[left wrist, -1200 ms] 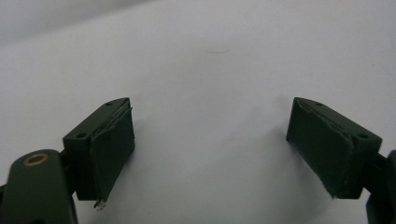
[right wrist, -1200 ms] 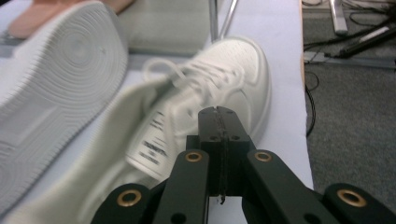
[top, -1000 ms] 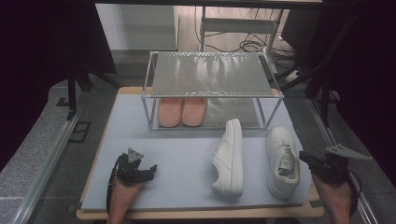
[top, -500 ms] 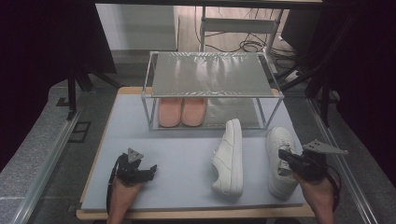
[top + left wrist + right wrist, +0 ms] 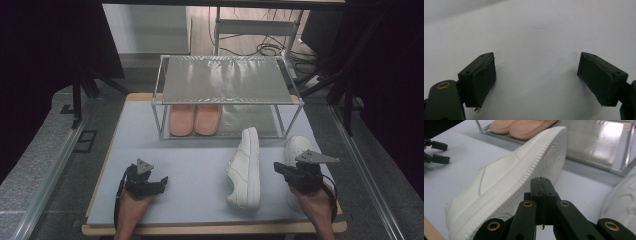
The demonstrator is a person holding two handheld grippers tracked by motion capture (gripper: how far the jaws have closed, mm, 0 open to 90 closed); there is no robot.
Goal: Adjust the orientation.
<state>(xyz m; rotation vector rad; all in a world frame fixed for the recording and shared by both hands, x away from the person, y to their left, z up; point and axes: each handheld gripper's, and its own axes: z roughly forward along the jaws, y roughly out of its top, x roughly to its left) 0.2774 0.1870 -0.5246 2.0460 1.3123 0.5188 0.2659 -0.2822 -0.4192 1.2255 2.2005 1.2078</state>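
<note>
Work in hand: the right claw point(image 5: 278, 169) is closing in on the white shoe point(image 5: 246, 167) that lies on its side on the desk point(image 5: 195, 170), sole turned toward that claw; my reading is that this shoe is the next one for the rack point(image 5: 227, 80).
Where the shoe is: in front of the rack, toe toward it, just left of a second white shoe point(image 5: 296, 149) that sits partly under the right hand point(image 5: 312, 197).
Right claw: jaws pressed together with nothing between them, tip just short of the ribbed sole edge point(image 5: 529, 173) in the right gripper view; I cannot tell whether it touches.
Left claw point(image 5: 161, 182): jaws wide apart and empty, resting low over bare desk, well apart from the shoes.
Doing it well: spread the jaws before going further, then take the shoe across sole and upper near its middle so that it does not swing when lifted.
Watch for: a closed tip would only shove the shoe sideways.
Rack: pink slippers point(image 5: 195, 119) fill the left of the lower shelf; the right of it looks free.
</note>
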